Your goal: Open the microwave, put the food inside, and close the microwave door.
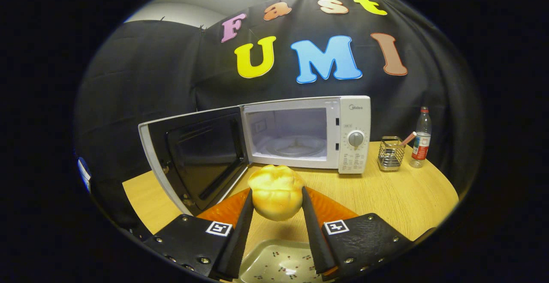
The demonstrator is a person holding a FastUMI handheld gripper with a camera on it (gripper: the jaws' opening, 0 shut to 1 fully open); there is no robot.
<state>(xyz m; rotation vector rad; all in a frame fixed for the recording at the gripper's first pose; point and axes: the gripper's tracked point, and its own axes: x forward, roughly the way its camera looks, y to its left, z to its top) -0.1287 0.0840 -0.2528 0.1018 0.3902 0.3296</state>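
Gripper: the gripper [276,201] has its two black fingers [242,223] pressed onto the left and right flanks of a pale yellow bun [276,197], pinching it at its widest part.
Bun: held off the table between the fingertips, in front of the microwave's open mouth and above a speckled tray [274,266] that lies below the fingers.
How it handles: likely light and soft; the puffed crust looks as if it would dent or tear under a hard squeeze, so a gentle side grip across the middle, as now, suits it. The smooth rounded surface might slip if the hold loosens.
Microwave: the white microwave [300,133] stands beyond the bun on the wooden table [386,197], its door [197,158] swung wide to the left, the glass plate [296,146] inside bare.
Stage: door opened, food lifted; placing it inside and closing the door look yet to be done.
Beyond: a wire holder [390,153] and a plastic bottle [421,139] stand right of the microwave, well apart from the bun.
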